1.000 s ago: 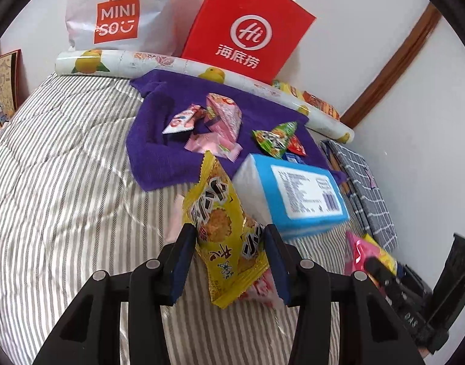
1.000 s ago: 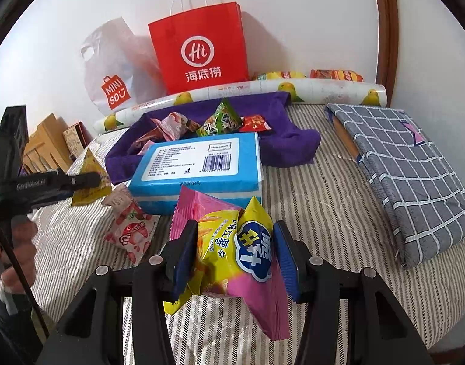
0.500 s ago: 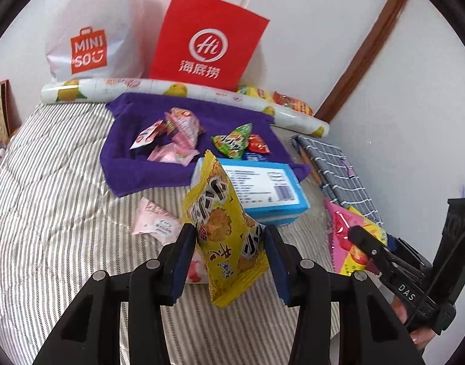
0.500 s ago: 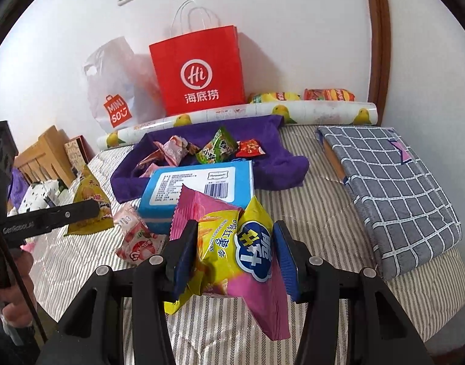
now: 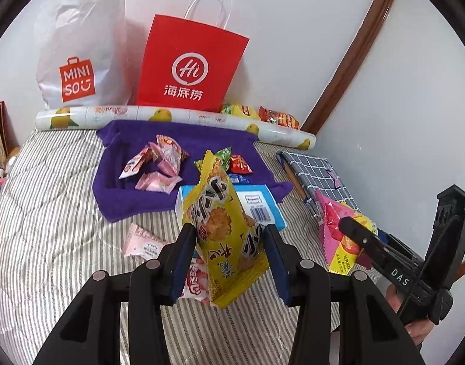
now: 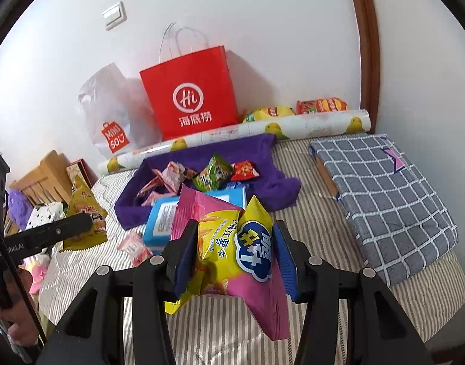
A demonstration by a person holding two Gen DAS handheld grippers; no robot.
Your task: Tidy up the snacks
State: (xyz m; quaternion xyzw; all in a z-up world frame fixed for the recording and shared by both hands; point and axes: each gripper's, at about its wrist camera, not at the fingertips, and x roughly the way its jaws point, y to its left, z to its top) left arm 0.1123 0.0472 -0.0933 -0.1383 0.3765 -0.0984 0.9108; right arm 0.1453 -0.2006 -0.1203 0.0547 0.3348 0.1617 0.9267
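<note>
Left gripper (image 5: 228, 261): jaws clamped on yellow cracker packet (image 5: 223, 228), mid-body.
Right gripper (image 6: 235, 261): jaws holding pink chip bag (image 6: 232, 252).
Handling: both likely light, crinkly, crushable; pinch gently.

The left black plastic two-finger gripper (image 5: 228, 258) has blue ribbed pads (image 5: 180, 266) lining its fingers and round silver screws on angular, cut-out arms. The right black plastic two-finger gripper (image 6: 234, 258) is built the same, blue pads (image 6: 285, 261) included. Seen side-on, one body carries white "DAS" lettering and a thin black cable; the other shows partly hidden white print. Bare skin of the right hand (image 5: 415, 325) and left hand (image 6: 18, 313) wraps the handles.
</note>
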